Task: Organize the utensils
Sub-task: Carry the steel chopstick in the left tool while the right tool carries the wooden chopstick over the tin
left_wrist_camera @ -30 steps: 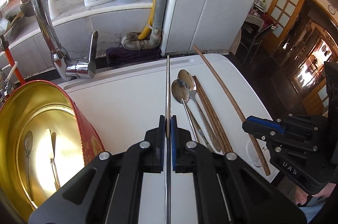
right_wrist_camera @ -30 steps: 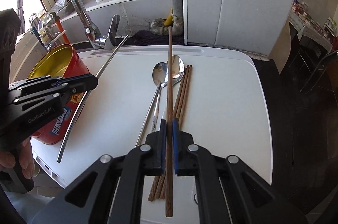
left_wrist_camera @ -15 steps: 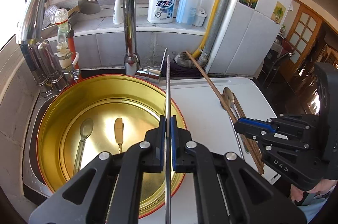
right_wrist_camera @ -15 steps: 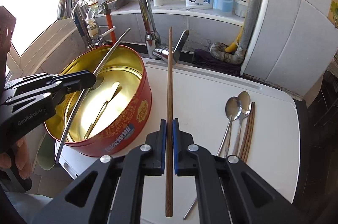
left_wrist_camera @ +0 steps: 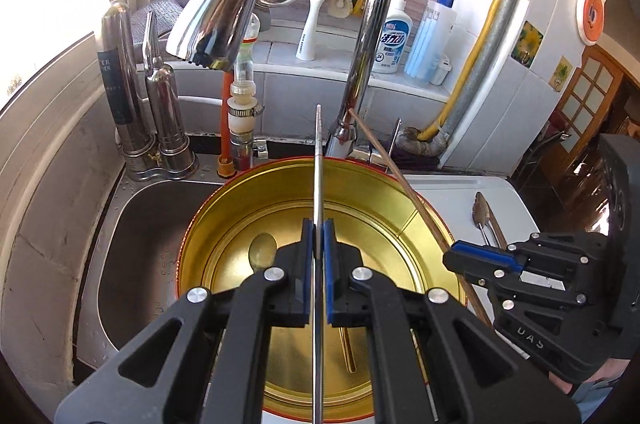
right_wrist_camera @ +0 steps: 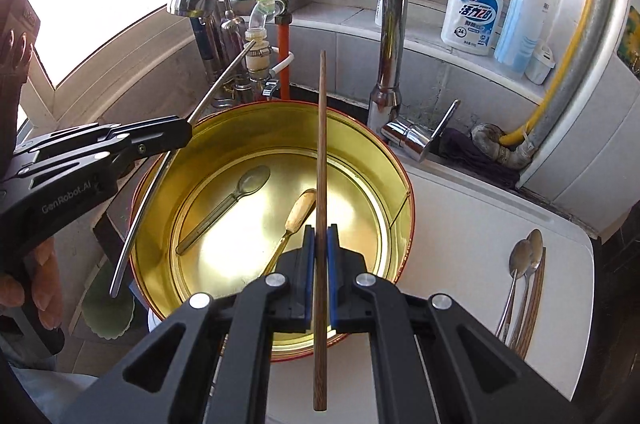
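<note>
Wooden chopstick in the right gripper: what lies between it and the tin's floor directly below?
In the right wrist view, the wooden chopstick crosses over a gold-coloured spoon lying on the floor of the round tin.

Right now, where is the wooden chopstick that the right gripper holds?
The wooden chopstick sits clamped in the right gripper, above the open gold tin, pointing toward the faucet.

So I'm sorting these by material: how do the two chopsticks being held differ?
The metal chopstick in the left gripper is thin, silvery and shiny; the wooden chopstick in the right gripper is thicker, brown and matte with visible grain. Both are clamped mid-length, held above the gold tin.
</note>
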A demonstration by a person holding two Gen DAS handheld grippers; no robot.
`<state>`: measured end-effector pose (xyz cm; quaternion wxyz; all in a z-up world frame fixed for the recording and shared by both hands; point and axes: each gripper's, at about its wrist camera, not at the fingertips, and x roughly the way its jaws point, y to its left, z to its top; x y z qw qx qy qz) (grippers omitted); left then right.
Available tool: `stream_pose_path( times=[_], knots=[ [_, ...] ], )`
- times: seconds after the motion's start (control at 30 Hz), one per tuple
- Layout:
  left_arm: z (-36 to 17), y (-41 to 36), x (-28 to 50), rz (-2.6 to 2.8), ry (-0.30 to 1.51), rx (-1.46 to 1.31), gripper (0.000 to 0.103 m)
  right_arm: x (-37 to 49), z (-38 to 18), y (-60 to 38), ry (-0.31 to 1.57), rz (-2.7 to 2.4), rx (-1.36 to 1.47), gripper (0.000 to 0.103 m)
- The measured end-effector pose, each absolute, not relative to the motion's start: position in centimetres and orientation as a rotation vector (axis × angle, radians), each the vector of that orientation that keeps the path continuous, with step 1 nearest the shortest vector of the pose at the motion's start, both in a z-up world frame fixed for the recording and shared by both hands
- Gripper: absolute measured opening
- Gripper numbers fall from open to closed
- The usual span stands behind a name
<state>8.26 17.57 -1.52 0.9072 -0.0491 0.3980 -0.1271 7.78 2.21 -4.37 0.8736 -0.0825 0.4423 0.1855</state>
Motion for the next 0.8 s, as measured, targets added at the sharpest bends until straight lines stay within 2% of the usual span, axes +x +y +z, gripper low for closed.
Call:
stream_pose_path(
  times=[0.8],
  knots=[
    [-9.3,18.8,14.3,-0.407,1.021,-0.137,0.005,11.1,-10.6,6.0,1.137,0.284,-0.087,0.007]
  ],
)
